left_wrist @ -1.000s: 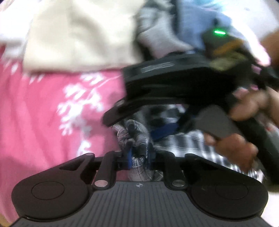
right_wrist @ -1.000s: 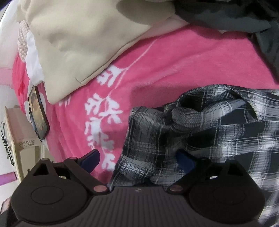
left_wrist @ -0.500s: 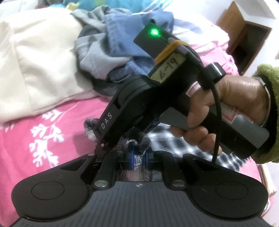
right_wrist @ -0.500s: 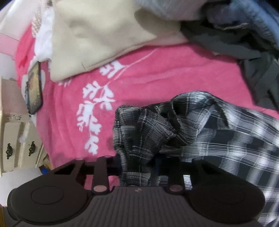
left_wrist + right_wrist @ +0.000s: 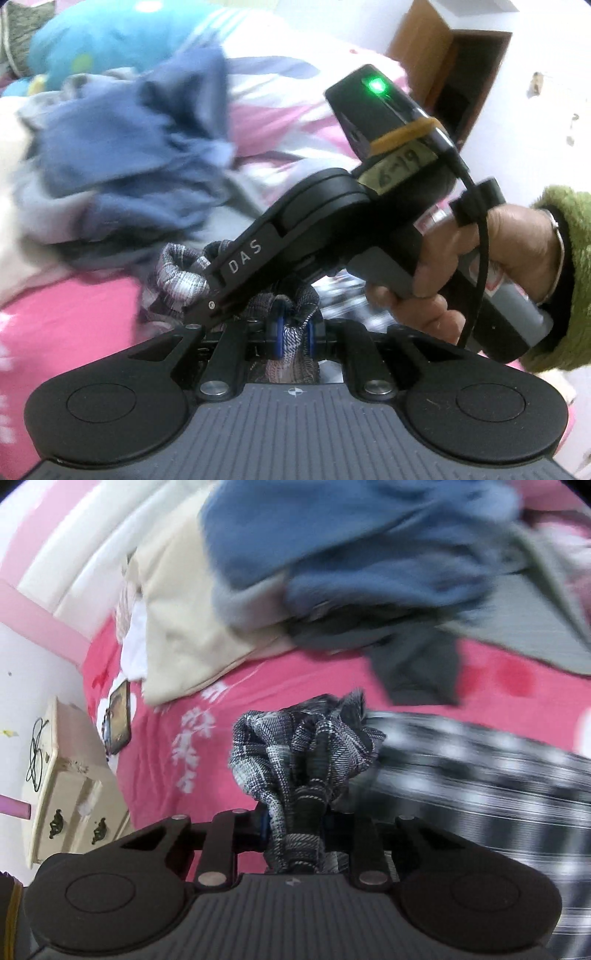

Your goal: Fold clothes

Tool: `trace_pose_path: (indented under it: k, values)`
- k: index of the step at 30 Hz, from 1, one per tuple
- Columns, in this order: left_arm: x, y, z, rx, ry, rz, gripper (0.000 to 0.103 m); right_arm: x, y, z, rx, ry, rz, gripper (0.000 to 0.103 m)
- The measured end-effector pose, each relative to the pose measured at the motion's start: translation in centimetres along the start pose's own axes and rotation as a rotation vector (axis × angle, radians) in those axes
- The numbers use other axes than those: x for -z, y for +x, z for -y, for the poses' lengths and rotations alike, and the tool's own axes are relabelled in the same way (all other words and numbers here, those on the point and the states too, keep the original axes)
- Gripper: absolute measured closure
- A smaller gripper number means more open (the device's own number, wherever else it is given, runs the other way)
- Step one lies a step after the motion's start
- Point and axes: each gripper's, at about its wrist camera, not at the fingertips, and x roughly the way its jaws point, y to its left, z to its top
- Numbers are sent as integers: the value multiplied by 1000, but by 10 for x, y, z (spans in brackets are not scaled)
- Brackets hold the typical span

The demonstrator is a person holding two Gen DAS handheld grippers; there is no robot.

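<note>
You have the plaid shirt (image 5: 306, 746) pinched in both tools, bunched in the middle of each frame above the pink bedspread (image 5: 236, 701). Your left hand-held gripper (image 5: 293, 334) is clamped narrow on a twist of the cloth. Your right hand-held gripper (image 5: 295, 823) has a thick wad between its jaws, and they are closing on it now.

To do this step well, I judge you should draw the two grips apart until the edge between them runs straight, then shake the shirt so it hangs flat before you lay it down. Both grips look like gathered bunches, not single edges, so a regrip nearer a seam or shoulder may be needed.

Keep it off the pile of blue clothes (image 5: 369, 546) and the cream garment (image 5: 177, 627) at the top of the right view.

The rest of the shirt streaks off lower right, blurred, so I cannot tell collar from hem. In the left view your right hand (image 5: 480, 254) and its tool cover most of the cloth.
</note>
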Motion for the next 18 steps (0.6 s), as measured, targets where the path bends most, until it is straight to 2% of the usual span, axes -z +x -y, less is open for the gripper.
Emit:
trace_pose_path:
  k: [5, 10, 18]
  values:
    - [-1, 69, 90, -5, 8, 7, 93, 30, -55, 86, 14, -15, 60, 80]
    - [-1, 140, 159, 8, -15, 0, 93, 53, -97, 180, 29, 3, 96, 81]
    - [0, 242, 248, 120, 27, -60, 93, 80, -163, 298, 98, 44, 137, 82]
